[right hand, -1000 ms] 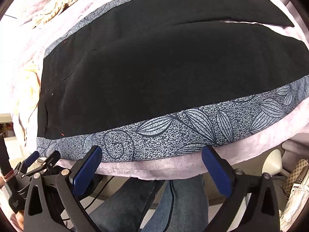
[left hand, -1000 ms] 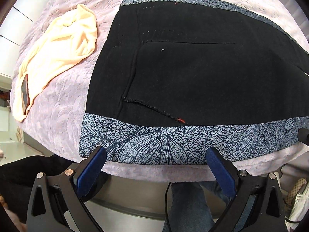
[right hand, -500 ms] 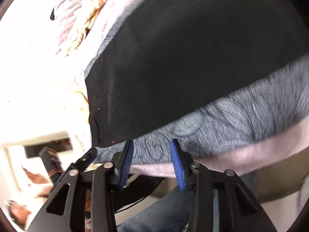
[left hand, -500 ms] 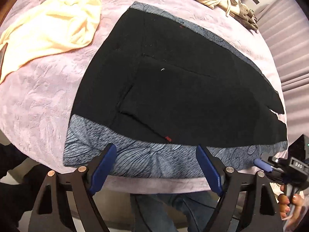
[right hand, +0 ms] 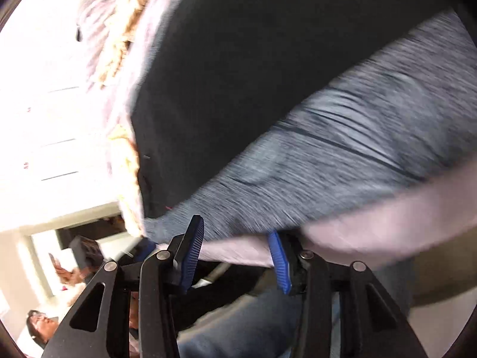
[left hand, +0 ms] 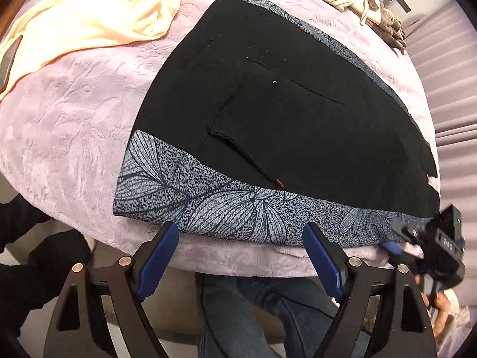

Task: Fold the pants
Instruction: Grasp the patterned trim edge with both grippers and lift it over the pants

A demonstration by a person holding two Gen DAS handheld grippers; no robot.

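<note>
Closing in on the near printed edge of the pants (left hand: 283,125) spread on the bed (left hand: 74,125), both grippers have narrowed: left gripper (left hand: 241,256) moderately wide, empty; right gripper (right hand: 235,253) half-spread, just reopening, nothing gripped. Grasping comes next.

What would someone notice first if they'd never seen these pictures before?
The black pants with a grey leaf-print band along the near edge, spread flat across the pink bedspread. The left gripper hangs open just short of that printed edge, and the right gripper comes in at the same edge further along, its jaws having just been opening, nothing gripped. A pale yellow garment lies crumpled at the far left.
</note>
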